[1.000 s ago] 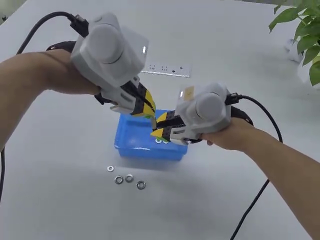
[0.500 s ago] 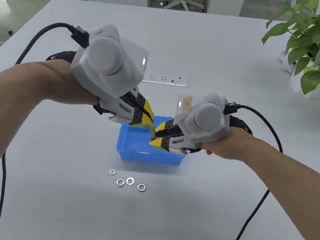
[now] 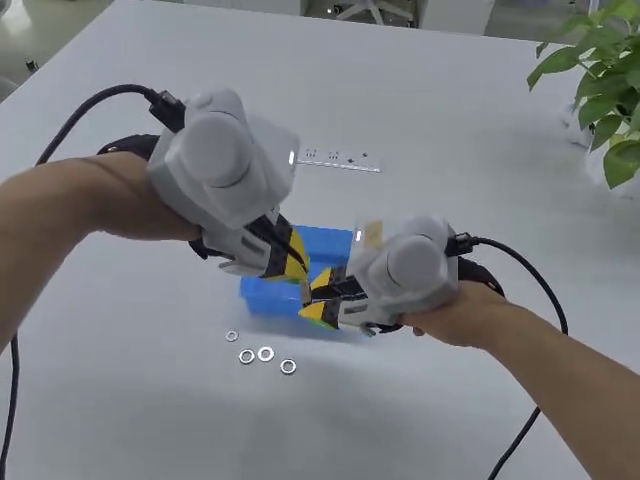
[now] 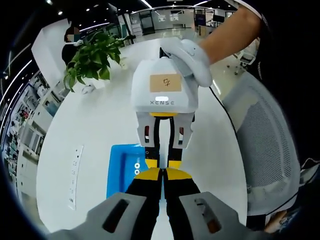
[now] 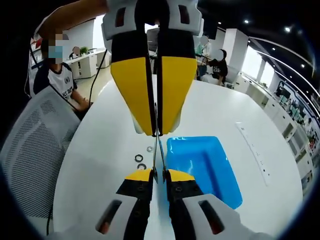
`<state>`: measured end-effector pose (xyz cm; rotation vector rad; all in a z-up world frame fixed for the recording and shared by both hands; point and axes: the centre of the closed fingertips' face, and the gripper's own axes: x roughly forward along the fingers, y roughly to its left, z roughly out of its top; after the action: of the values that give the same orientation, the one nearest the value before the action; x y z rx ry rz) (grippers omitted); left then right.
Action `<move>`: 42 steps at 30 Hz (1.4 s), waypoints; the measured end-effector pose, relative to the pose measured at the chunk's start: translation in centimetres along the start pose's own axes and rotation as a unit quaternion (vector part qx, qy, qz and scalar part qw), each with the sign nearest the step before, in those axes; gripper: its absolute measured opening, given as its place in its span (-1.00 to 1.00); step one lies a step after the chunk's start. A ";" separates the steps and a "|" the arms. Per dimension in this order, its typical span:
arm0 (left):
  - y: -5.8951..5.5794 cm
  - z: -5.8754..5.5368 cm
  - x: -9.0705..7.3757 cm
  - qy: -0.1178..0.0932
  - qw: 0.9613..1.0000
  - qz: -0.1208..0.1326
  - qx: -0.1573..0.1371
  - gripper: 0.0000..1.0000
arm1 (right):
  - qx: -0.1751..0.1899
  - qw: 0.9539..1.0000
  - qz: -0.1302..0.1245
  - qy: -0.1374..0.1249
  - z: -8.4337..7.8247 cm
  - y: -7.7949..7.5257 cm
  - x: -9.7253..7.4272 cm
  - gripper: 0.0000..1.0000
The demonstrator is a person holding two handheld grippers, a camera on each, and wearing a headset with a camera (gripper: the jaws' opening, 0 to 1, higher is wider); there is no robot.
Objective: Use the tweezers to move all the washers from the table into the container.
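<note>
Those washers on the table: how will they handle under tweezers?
The washers lie flat on the smooth white table, so a nudge would probably slide them rather than roll them. They look like small shiny metal rings: likely light, stiff, and slippery between the thin tweezers.

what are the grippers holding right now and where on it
The tweezers, held by both: the left gripper clamps one end, the right gripper the other end.

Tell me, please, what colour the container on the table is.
Blue. The container shows best in the right gripper view.
</note>
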<state>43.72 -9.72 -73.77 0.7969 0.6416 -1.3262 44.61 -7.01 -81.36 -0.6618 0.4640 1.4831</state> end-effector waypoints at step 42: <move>-3.8 -3.4 2.7 0.015 0.998 -0.041 -0.039 -0.91 | 0.024 0.998 0.054 0.012 -2.4 4.7 3.7 -0.75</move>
<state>40.51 -8.71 -78.43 0.7347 0.7529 -1.3567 40.40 -5.98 -86.09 -0.6266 0.5601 1.5631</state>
